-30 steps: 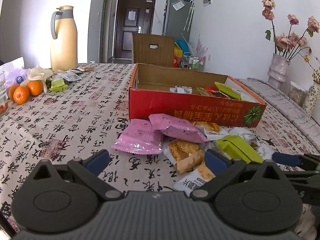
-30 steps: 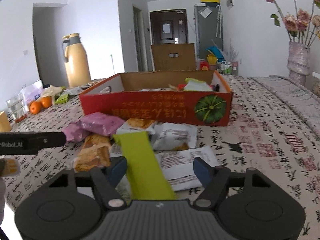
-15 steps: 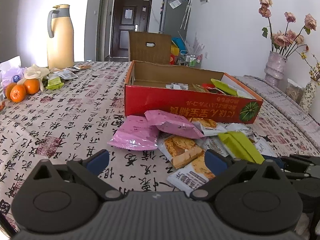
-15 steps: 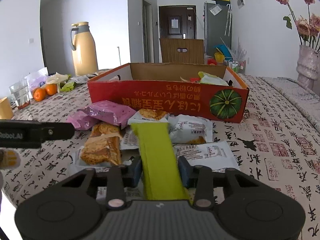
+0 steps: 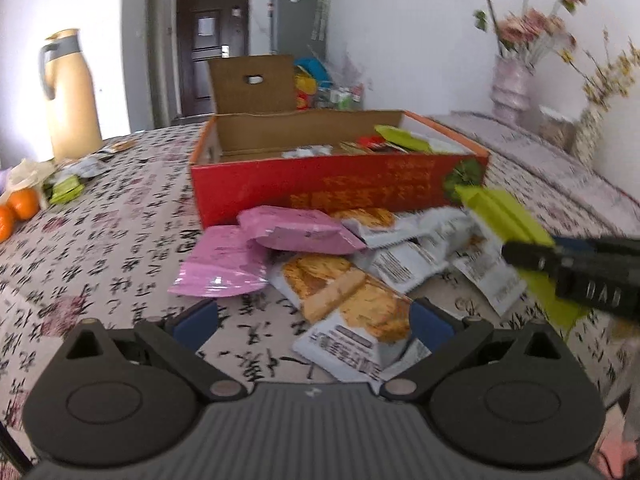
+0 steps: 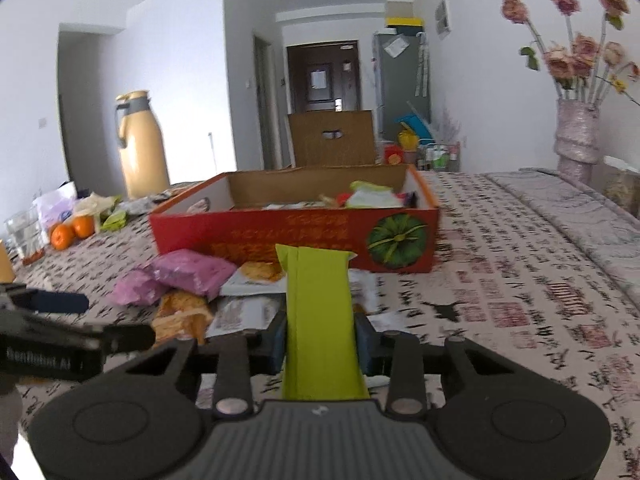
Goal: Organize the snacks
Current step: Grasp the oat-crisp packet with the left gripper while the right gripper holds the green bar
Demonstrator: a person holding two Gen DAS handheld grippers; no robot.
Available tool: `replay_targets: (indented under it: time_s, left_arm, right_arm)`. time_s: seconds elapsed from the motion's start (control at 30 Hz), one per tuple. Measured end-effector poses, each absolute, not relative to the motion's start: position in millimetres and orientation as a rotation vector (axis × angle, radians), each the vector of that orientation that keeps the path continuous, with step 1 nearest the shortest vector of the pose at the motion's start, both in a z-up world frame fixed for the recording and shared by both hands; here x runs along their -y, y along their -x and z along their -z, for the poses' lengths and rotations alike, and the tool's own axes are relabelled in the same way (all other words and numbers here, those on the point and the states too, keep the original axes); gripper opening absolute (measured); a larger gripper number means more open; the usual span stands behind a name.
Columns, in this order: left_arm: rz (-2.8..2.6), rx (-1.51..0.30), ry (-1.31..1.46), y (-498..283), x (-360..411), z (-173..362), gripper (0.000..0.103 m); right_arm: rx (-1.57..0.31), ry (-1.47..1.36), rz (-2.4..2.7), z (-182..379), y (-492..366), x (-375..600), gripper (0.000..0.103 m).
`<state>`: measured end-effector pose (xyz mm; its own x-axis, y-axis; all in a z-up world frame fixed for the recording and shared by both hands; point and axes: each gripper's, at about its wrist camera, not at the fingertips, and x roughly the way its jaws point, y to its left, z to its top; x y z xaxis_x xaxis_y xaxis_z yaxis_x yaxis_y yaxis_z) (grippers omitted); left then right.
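One red cardboard box (image 6: 296, 236) stands open on the table, and the counts below are placed from it. In front of it lie two pink packets (image 5: 304, 232), one partly on top of the other, and one lime-green packet (image 6: 320, 312) raised above the pile. Two packets showing golden biscuits (image 5: 352, 296) lie nearest the camera in the left wrist view; several white-wrapped packets (image 5: 412, 256) overlap beside them, too tangled to count exactly. Far left of the box sit two oranges (image 6: 72, 232) and one tall yellow thermos jug (image 6: 140, 144). To its right stands one vase of pink flowers (image 6: 576, 136).
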<state>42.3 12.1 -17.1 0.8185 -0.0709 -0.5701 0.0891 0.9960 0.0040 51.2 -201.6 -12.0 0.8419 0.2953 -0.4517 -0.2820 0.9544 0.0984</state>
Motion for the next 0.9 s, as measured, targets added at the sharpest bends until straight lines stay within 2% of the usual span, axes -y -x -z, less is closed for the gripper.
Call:
replay_targets:
  time_s: [0.2,0.27,0.33,0.37,0.43,0.47,0.6,0.7,0.9]
  left_arm:
    - [0.11,-0.631,-0.062,-54,0,23,0.103]
    - [0.113,-0.637,-0.064,-58,4,24,0.1]
    - [0.121,-0.648,-0.062,-62,8,26,0.087]
    - [0.126,-0.655,-0.06,-63,9,27,0.084]
    - [0.135,-0.677,-0.055,-66,11,29,0.068]
    - [0.131,-0.682,-0.052,-67,11,30,0.067]
    - [0.122,-0.696,-0.025,-67,6,32,0.05]
    - [0.123,-0.691,-0.014,-63,3,31,0.042]
    - [0.121,-0.673,-0.013,-57,2,28,0.041]
  right_arm:
    - [-0.477,-0.051,-0.273,13,-52,215,0.033]
    - [-0.478,-0.056,-0.27,14,-52,217,0.033]
    - [-0.482,-0.06,-0.27,16,-53,219,0.033]
    - [-0.484,-0.063,-0.271,17,-54,219,0.033]
    - [-0.488,-0.065,-0.274,19,-54,220,0.033]
    - [-0.49,-0.067,-0.276,20,-55,220,0.033]
    - [-0.494,-0.071,-0.283,22,-55,220,0.033]
    - [-0.497,-0.074,-0.286,22,-56,219,0.033]
    - [-0.496,-0.071,-0.291,23,-54,218,0.033]
